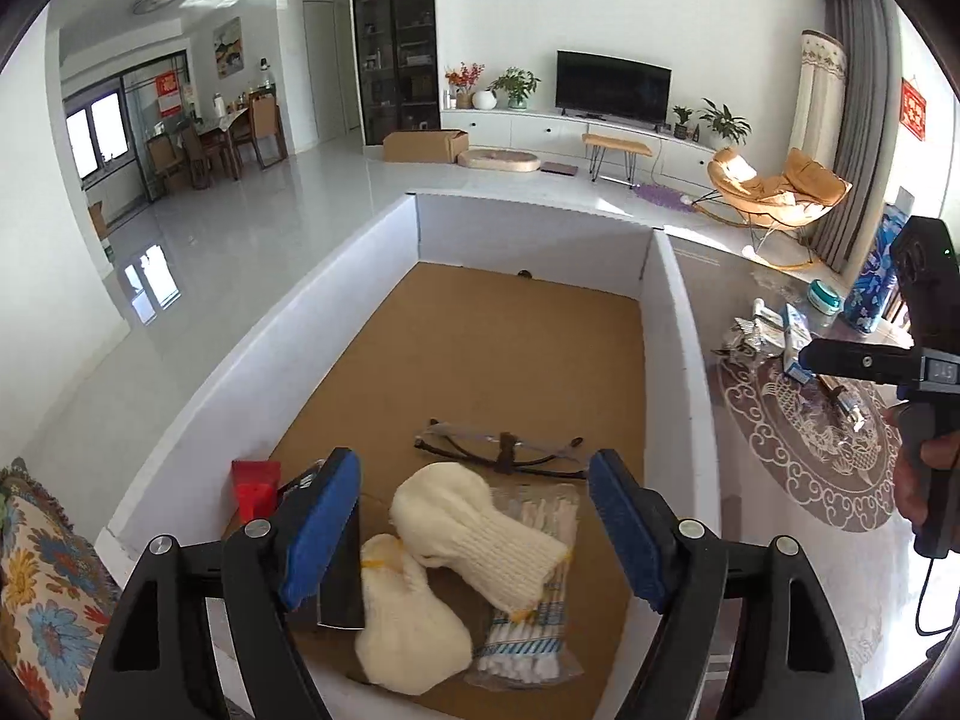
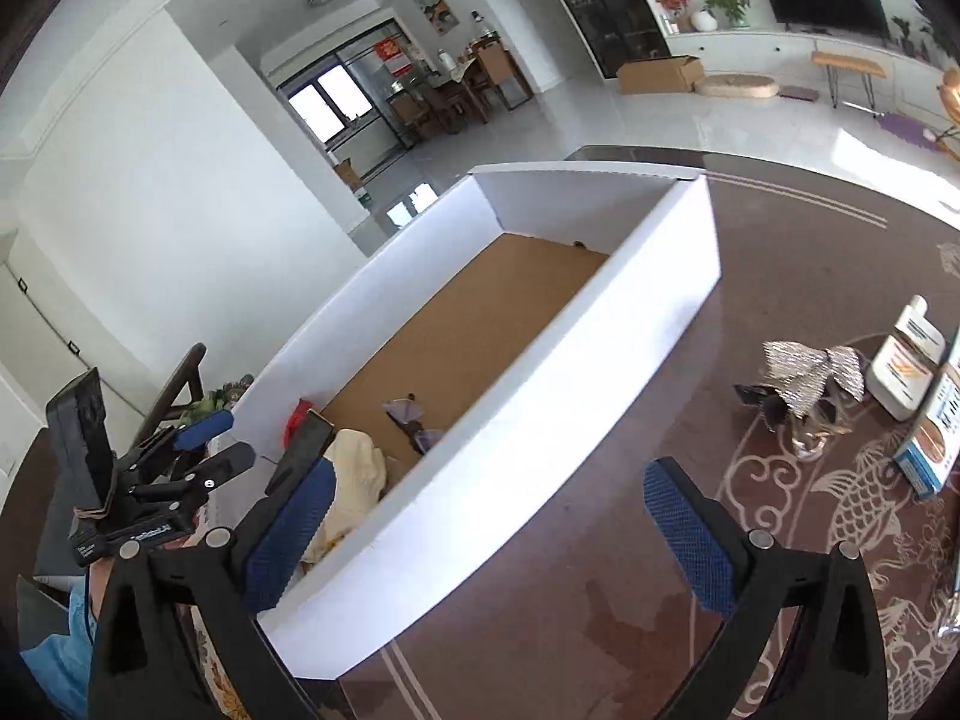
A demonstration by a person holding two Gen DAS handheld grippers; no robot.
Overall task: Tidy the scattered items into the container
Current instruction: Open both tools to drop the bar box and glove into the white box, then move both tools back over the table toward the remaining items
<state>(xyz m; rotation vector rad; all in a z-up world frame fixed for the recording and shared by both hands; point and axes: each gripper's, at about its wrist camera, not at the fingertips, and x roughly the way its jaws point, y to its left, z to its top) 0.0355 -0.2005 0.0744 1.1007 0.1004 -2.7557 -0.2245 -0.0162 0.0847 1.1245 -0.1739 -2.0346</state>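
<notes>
In our white-walled box [image 1: 384,252] the cream gloves [image 1: 474,534], swab packet [image 1: 534,630] and glasses [image 1: 498,450] lie at six o'clock, dropped nearest us. Our left gripper [image 1: 474,516] hangs released above them. Our right gripper [image 2: 486,534] gapes empty astride the wall; the silver bow [image 2: 810,378] waits at three o'clock. No label is readable.

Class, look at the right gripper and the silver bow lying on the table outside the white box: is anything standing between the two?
Nothing visible does. The right gripper is open and empty, and only bare patterned table lies between it and the silver bow. The white box's wall stands to its left, and the small cartons sit beyond the bow.
</notes>
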